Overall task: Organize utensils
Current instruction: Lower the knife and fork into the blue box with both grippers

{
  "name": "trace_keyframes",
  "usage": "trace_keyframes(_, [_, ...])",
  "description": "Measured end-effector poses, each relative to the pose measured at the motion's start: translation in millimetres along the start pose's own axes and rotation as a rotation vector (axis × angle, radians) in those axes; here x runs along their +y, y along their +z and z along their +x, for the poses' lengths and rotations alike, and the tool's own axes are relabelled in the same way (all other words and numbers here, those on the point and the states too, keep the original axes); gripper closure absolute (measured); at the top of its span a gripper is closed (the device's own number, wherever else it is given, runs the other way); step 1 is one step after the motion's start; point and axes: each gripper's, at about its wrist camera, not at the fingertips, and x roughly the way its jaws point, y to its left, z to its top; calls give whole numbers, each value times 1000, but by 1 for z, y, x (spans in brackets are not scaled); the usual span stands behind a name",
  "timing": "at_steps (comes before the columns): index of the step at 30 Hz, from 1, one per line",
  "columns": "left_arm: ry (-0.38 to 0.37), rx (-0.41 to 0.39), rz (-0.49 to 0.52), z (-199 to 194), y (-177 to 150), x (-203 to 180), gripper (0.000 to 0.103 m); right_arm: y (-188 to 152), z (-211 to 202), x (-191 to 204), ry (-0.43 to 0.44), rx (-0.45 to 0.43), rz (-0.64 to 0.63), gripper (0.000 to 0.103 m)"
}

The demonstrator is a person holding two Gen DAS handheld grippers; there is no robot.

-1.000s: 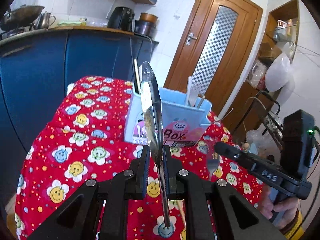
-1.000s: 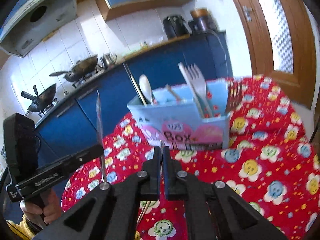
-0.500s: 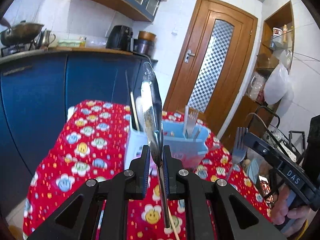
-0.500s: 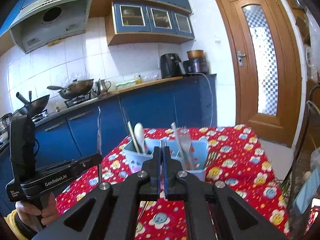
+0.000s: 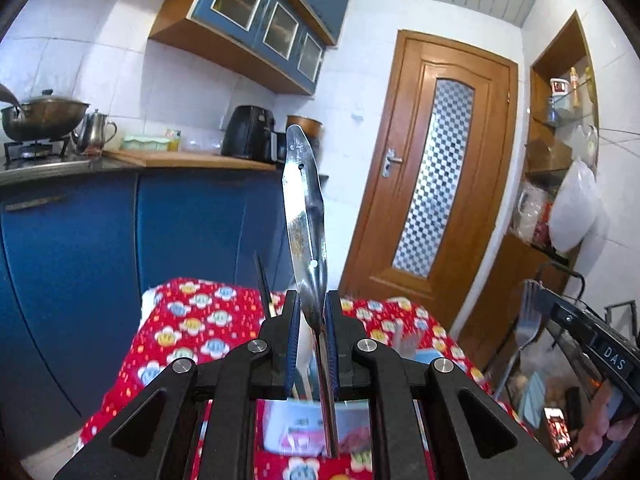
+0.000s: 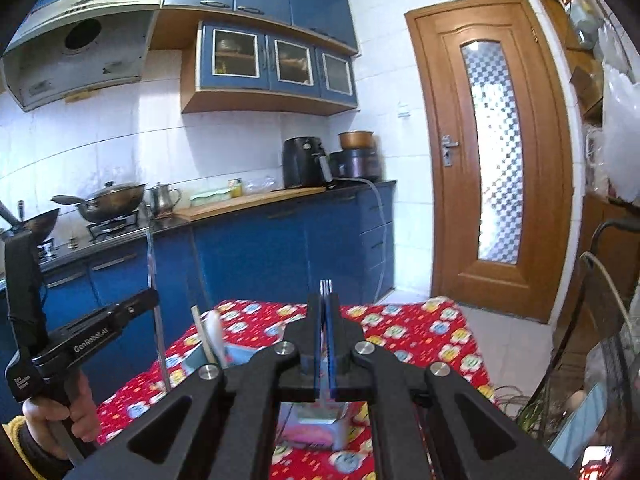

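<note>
Both held high over the flowered red tablecloth (image 5: 192,332), left gripper (image 5: 312,320) pinches a shiny steel knife (image 5: 303,216) upright, right gripper (image 6: 325,320) clamps a slim metal fork (image 5: 527,320).

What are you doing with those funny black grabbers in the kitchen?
A person is sorting utensils. The left hand-held gripper is shut on a knife, held blade up. The right hand-held gripper is shut on a fork, tines up. Both are raised above the blue box, which sits on the red tablecloth with a spoon and chopsticks already standing in it. Neither the knife nor the fork is in the box yet.
</note>
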Motion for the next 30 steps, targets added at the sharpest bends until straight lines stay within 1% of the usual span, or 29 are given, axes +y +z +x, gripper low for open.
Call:
trace_keyframes(9, [22,-77,40,32,2,-5,91,19,29,-10,-91,-52,-31,100])
trace_keyframes(12, [35,-91,38,42,-2,-1,91,16,41,-9,-116,-53,-53,100])
trace_keyframes(16, [54,-91,44,53,-11,3,91,9,55,-8,-134,-43,-76,99])
trace_keyframes(19, [63,-80,66,60,-22,3,91,2,66,-9,-132,-18,-77,99])
trace_keyframes(23, [63,-41,75,68,-34,4,91,-7,79,-9,-111,27,-74,99])
trace_keyframes(30, [62,-7,75,68,-45,4,90,-21,89,-7,-62,84,-54,98])
